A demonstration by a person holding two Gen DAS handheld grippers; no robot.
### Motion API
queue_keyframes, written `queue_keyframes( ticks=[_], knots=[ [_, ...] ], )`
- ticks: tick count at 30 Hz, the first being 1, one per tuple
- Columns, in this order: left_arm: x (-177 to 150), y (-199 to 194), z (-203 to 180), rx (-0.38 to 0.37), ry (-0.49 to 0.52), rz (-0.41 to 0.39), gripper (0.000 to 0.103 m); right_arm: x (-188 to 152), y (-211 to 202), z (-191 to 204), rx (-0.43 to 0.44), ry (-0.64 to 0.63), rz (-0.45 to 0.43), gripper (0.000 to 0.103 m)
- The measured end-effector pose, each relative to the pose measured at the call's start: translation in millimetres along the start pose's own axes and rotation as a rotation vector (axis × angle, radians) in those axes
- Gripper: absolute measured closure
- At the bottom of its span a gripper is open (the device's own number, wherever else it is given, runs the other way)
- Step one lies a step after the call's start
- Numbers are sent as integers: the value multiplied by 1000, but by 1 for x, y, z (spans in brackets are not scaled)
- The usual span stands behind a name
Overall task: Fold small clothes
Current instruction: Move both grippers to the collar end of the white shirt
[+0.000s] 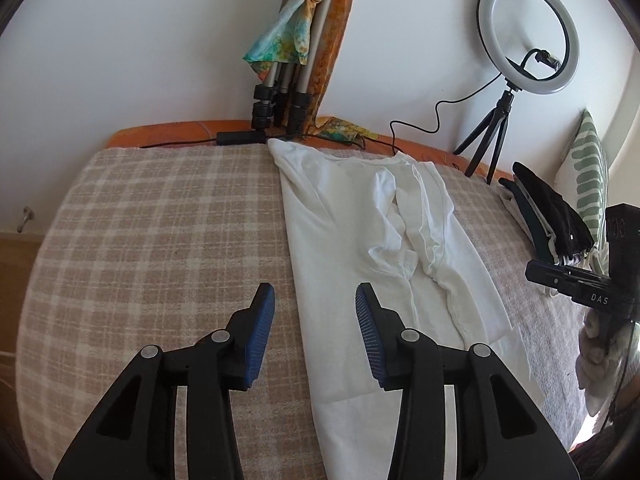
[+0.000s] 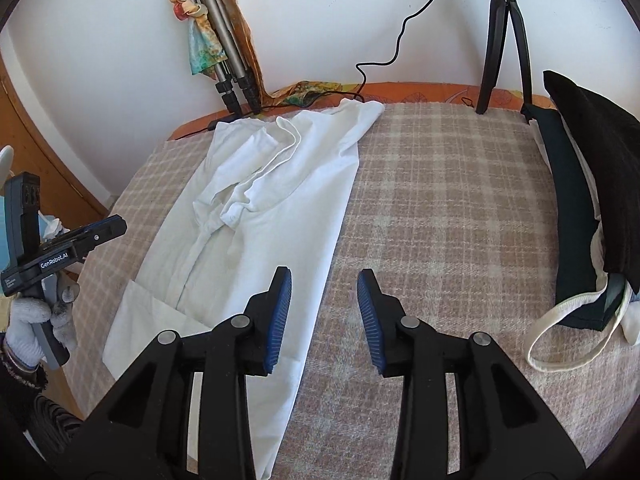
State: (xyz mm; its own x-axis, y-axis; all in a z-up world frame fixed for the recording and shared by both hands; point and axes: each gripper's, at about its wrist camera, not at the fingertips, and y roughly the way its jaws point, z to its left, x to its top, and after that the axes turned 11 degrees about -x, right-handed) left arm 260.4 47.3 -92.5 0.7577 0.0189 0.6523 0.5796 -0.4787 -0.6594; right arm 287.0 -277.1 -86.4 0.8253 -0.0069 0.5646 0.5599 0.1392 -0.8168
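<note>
Left wrist view: checked blanket (image 1: 152, 216) is covering the whole work surface, and the white shirt (image 1: 360, 216) is lying lengthwise down its middle, both long sides already turned inward into a narrow strip, sleeves bunching along the centre. A stack of dark folded clothes (image 2: 580, 184) is sitting at the right edge, well apart from the shirt.

Left gripper (image 1: 315, 332) is hovering over the shirt's left edge near the hem end, jaws standing apart, nothing between them. Right gripper (image 2: 324, 316) is hovering over the shirt's right edge, jaws likewise apart and empty.

Judgement: side folds are looking finished; the step in hand is setting up the crosswise fold. Next move is likely calling for each gripper to be lowering onto a hem corner, pinching all layers together, then carrying the hem toward the collar (image 1: 404, 160) without dragging the loose sleeves.
</note>
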Motion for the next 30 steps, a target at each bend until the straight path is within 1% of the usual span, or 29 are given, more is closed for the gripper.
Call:
queue_keyframes(
  ticks=[3,9,10,11,12,16,20,22,24,25,26,27,28,29,30],
  knots=[
    [23,12,2,-36,-5,-3,63,28,14,-15,28,41,5,67],
    [68,54,-8,-154,-31,20,62,69,43,-41,55,106,-8,67],
    [75,63,-11,-175,-38,27,58,74,49,-44,57,111,-8,67],
    [81,72,-15,-193,-46,32,52,78,54,-48,63,119,-6,67],
    [86,82,-18,-207,-52,33,50,82,59,-51,69,128,-3,67],
    [104,126,-26,-245,-88,64,50,93,81,-60,94,154,10,67],
    [111,162,-27,-280,-138,98,50,104,104,-70,138,189,24,67],
    [112,175,-28,-287,-137,109,50,109,114,-73,149,206,26,67],
    [111,183,-31,-288,-112,120,55,112,124,-76,169,226,31,67],
    [110,186,-32,-286,-94,125,69,114,128,-77,177,235,34,67],
    [109,188,-34,-284,-76,130,96,116,132,-77,184,241,36,67],
    [109,189,-34,-266,-56,133,98,117,135,-77,193,245,37,67],
    [109,187,-34,-249,-39,119,98,118,136,-76,203,247,35,67],
    [108,183,-33,-220,-19,97,99,120,138,-76,211,248,32,67],
    [108,180,-31,-175,-9,79,99,122,139,-75,218,250,28,67]
  ],
)
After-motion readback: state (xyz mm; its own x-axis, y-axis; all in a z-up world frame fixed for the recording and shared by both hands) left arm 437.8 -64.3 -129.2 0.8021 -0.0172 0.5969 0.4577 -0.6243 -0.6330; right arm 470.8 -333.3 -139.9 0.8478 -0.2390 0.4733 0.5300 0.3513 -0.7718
